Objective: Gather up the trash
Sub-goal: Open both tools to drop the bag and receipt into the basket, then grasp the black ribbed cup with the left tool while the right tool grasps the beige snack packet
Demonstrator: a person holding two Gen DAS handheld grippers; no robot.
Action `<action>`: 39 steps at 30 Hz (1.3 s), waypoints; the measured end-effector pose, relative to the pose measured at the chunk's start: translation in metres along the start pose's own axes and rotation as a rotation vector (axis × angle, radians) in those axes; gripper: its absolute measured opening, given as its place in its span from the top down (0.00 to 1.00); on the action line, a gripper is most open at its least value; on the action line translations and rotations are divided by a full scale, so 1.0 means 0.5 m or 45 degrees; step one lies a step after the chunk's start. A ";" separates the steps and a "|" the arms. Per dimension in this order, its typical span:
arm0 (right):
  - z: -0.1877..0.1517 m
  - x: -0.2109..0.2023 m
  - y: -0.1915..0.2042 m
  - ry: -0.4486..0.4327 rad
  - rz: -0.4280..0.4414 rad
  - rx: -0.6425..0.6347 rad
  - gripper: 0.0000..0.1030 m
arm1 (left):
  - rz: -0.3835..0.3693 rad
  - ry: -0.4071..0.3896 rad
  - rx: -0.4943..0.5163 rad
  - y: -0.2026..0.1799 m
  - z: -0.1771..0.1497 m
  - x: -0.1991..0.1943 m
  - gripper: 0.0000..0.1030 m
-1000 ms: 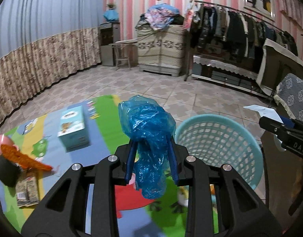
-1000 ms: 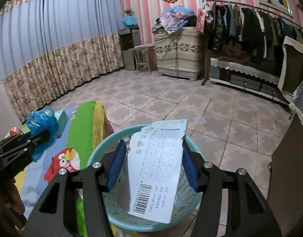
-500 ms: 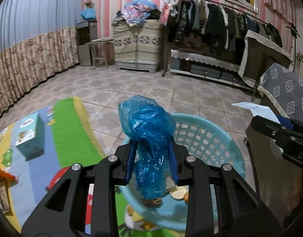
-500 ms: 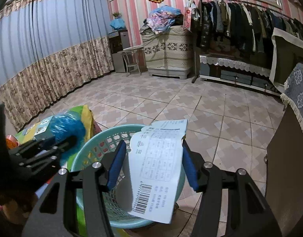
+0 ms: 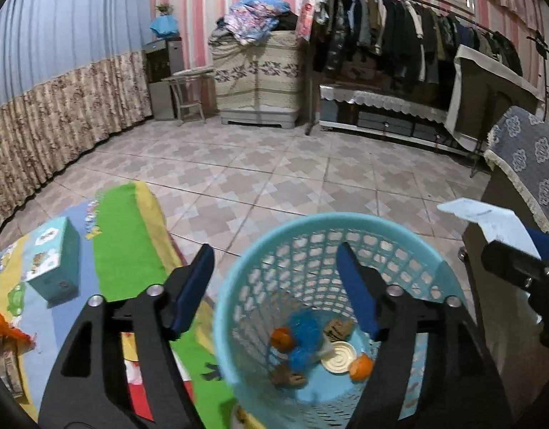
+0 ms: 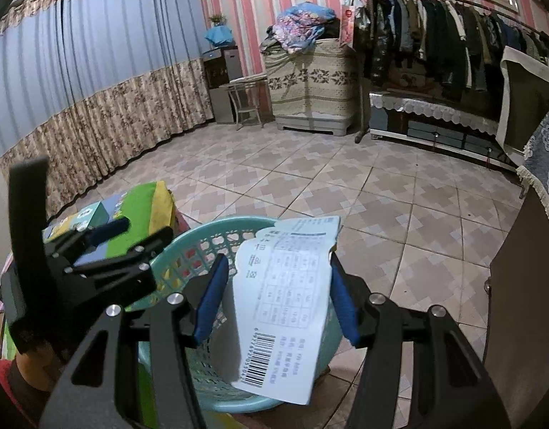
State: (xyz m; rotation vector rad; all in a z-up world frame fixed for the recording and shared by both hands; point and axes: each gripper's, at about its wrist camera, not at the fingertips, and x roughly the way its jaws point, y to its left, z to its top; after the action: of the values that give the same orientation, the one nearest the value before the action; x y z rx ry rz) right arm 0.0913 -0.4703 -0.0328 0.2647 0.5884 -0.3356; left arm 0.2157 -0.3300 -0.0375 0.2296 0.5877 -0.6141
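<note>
One blue bag (image 5: 303,343) dropped from opening fingers (image 5: 194,286) into basket (image 5: 238,286).

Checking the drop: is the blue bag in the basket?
In. The blue bag lies on the basket bottom, clear of the opening left gripper.

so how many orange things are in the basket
2. One orange piece lies left of the blue bag on the basket floor, the other right of the round lid. More may be hidden underneath.
</note>
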 end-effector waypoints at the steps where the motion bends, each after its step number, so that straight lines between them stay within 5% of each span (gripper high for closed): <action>1: 0.001 0.003 0.002 0.007 0.003 -0.005 0.47 | 0.013 -0.006 -0.002 0.000 -0.001 -0.006 0.25; 12: -0.018 0.072 0.052 0.132 0.067 -0.039 0.46 | 0.135 -0.049 -0.075 0.102 -0.024 -0.076 0.13; 15: -0.022 0.089 0.062 0.147 0.055 -0.032 0.26 | 0.148 -0.065 -0.115 0.129 -0.031 -0.100 0.12; 19: -0.026 0.101 0.072 0.154 0.043 -0.024 0.17 | 0.184 -0.088 -0.124 0.153 -0.042 -0.128 0.09; 39: -0.039 0.054 0.209 -0.032 -0.018 -0.188 0.07 | 0.340 -0.020 -0.329 0.346 -0.186 -0.240 0.05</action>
State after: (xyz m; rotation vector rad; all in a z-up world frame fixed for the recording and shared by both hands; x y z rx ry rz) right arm 0.1425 -0.3744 -0.0484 0.1139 0.5874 -0.3073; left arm 0.1983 -0.1005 -0.0380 0.0582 0.6032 -0.2780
